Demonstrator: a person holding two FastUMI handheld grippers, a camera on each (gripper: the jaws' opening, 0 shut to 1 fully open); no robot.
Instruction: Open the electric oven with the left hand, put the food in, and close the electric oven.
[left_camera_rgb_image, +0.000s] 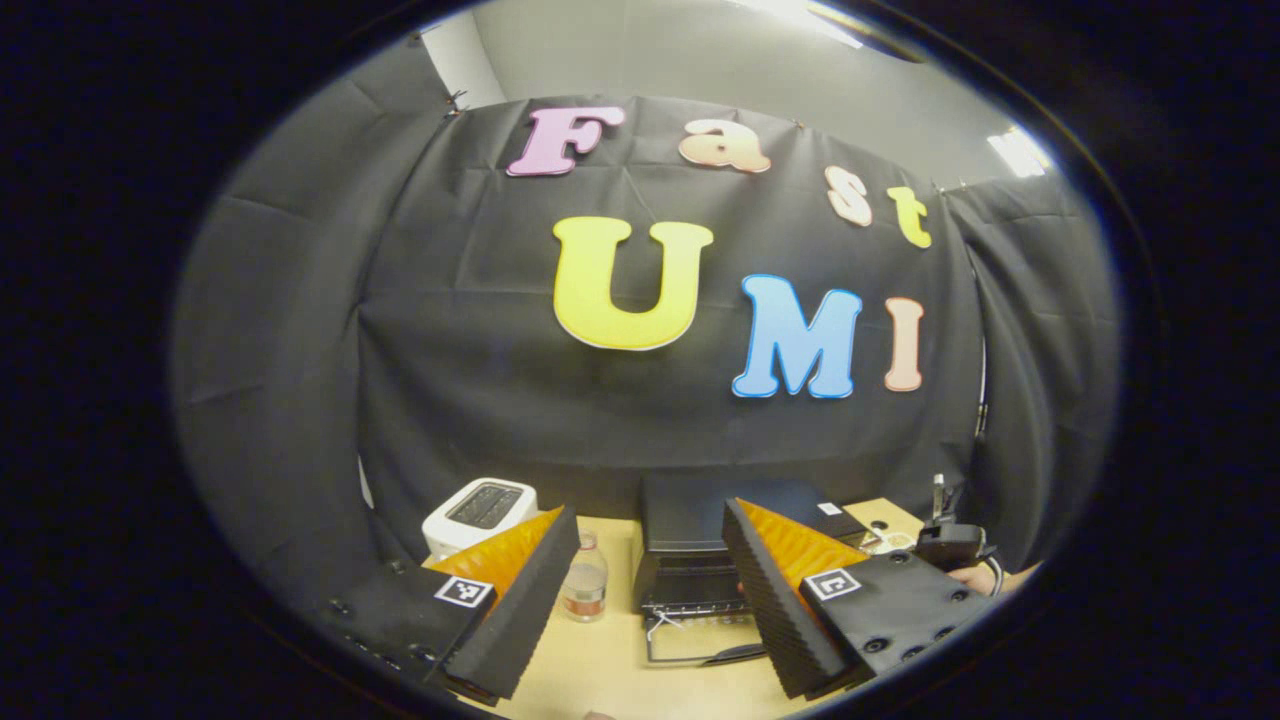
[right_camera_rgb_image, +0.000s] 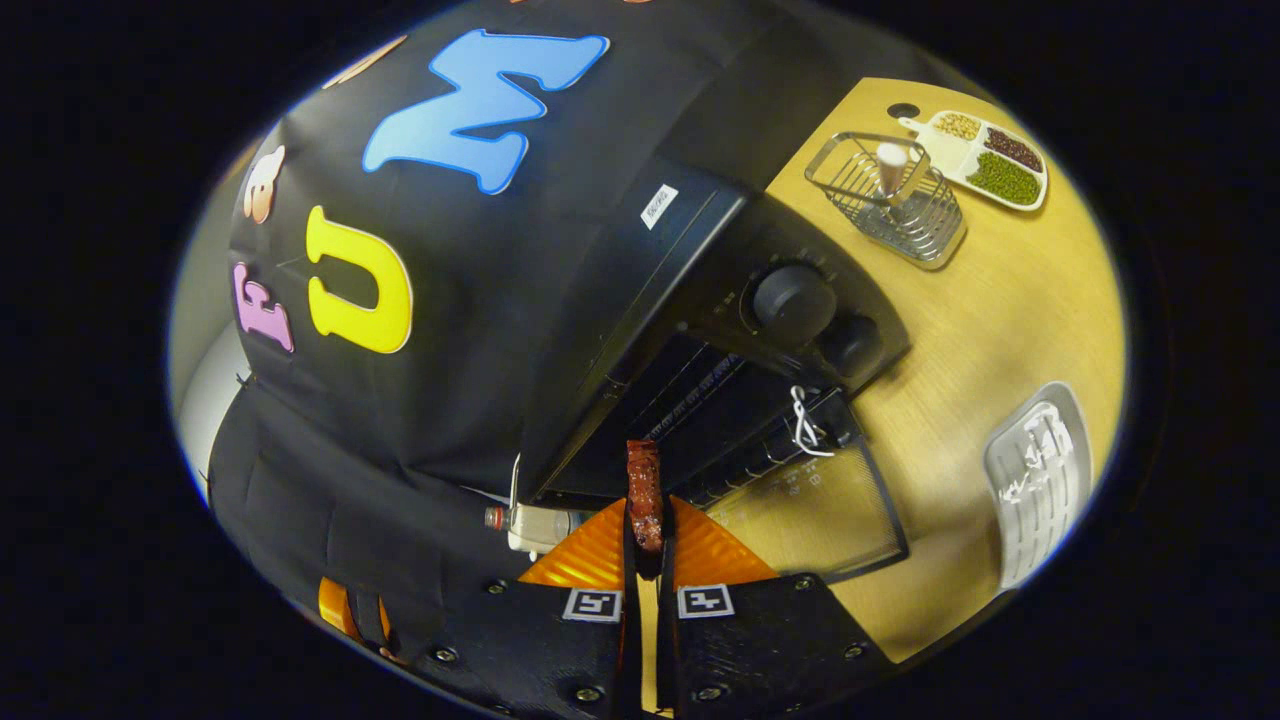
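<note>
- Left gripper view: the left gripper is held high and well back from the table, its fingers spread wide with nothing between them.
- Framed in that gap stands the black box-shaped electric oven on the light wooden table, its glass door already folded down flat toward the viewer.
- A white two-slot toaster and a small clear plastic bottle stand to the oven's left. A hand holding the other device shows at the right edge.
- Right gripper view: the right gripper is clenched on a dark reddish-brown strip of food, both fingers pressing its lower end.
- The strip's long axis runs straight forward out of the fingers, its free end pointing at the oven's open cavity, just ahead, above the lowered door.
- The two black control knobs lie right of the cavity. Well beyond them are a wire basket, a white divided dish of beans and a grey ribbed tray.
- Judgement: opening is done. The right gripper is much the nearer to the cavity, and should push forward along the strip's axis, clear of the door rim, before releasing.
</note>
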